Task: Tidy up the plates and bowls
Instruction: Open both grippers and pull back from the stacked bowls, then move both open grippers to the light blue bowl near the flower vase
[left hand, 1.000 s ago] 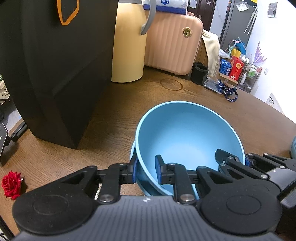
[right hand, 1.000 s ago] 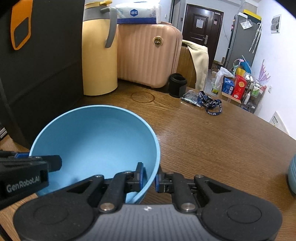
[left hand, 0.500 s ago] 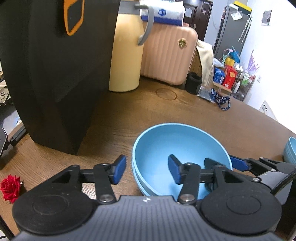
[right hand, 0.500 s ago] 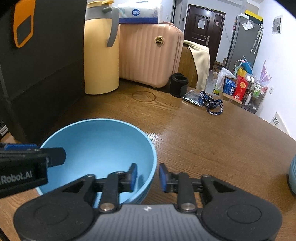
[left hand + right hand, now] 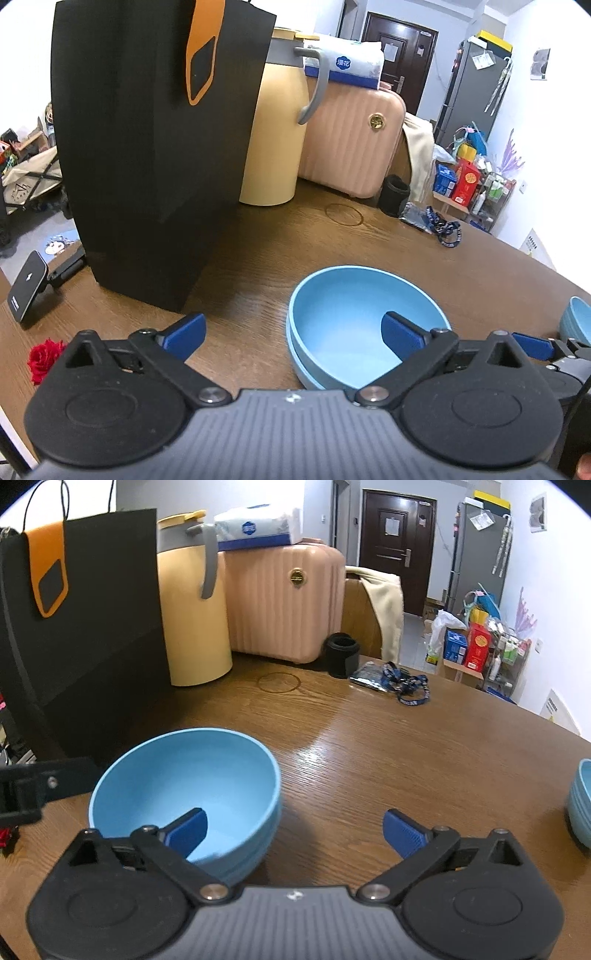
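Nearest the lens in the left wrist view: left gripper (image 5: pixel 293 338), jaws spread wide and opening, gripping nothing. One blue pad hanging over bare wood, the other over the inside of the blue bowl (image 5: pixel 354 317), the near left rim lying between them, untouched as far as can be seen. Same story in the right wrist view: right gripper (image 5: pixel 294 829), jaws wide apart and opening, clamped on nothing; left pad over the bowl's interior, right pad over bare worktop (image 5: pixel 388 760), the bowl's right rim between the two.

Blue bowl nested in a second one of the same colour, lower rim showing just beneath the upper, the pair standing upright on the wooden worktop. Off at the right edge, well apart, another stack of blue bowls (image 5: pixel 580 801), only partly in frame.

To the left, near the worktop's edge, a red rose (image 5: pixel 44 356) and a tilted phone stand (image 5: pixel 27 290). Behind the bowls, a tall black paper bag (image 5: pixel 147 147) with an orange tag, upright. Just beside it, a yellow jug (image 5: pixel 192 602) with a grey handle. Next along, a pink ribbed suitcase (image 5: pixel 280 598) with a pack of tissues (image 5: pixel 258 528) on top. Near the suitcase, a small black cup (image 5: pixel 341 653), then a blue lanyard (image 5: pixel 410 686) lying loose on the wood.

Beyond the worktop, a dark door (image 5: pixel 397 550).
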`<state>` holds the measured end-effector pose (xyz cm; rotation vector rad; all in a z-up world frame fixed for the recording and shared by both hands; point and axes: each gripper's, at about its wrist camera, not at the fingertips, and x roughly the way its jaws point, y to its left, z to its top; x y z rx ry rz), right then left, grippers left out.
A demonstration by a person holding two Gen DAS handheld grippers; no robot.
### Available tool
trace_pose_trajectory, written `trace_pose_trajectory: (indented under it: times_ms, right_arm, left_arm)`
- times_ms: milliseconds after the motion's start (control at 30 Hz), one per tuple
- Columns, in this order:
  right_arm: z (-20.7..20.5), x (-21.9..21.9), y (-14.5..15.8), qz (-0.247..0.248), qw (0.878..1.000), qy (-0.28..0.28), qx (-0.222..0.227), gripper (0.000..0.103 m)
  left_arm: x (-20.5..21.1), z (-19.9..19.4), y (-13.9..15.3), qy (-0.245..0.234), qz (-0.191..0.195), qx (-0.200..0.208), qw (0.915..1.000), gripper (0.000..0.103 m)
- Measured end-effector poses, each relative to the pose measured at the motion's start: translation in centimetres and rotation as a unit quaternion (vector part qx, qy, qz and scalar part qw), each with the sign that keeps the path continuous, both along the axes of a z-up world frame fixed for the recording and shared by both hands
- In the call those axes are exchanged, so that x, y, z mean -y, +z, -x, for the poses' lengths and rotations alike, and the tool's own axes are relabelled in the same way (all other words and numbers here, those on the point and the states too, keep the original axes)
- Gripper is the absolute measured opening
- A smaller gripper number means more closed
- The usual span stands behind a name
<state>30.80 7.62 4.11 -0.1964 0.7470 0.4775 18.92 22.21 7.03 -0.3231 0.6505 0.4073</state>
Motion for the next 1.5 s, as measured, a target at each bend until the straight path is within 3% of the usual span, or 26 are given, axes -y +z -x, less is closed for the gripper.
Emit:
trace_pose_trajectory:
  times_ms: [700, 1067, 1500]
  right_arm:
    - [1.3, 9.3, 2.7, -0.034, 0.997, -0.074, 0.007, 0.103]
    - [0.1, 17.1, 3.1, -0.066, 0.989, -0.132, 0.017, 0.103]
    - [-3.5, 26.3, 2.7, -0.086, 0.978, -0.187, 0.021, 0.103]
  left_arm:
    - [5.3, 1.0, 1.7, -0.046, 0.024, 0.024, 0.9984, 0.103]
    - [10.3, -1.5, 2.1, -0.087, 0.038, 0.018, 0.9954, 0.103]
    - [18.5, -7.6, 1.4, -0.134, 0.056, -0.004, 0.9895, 0.103]
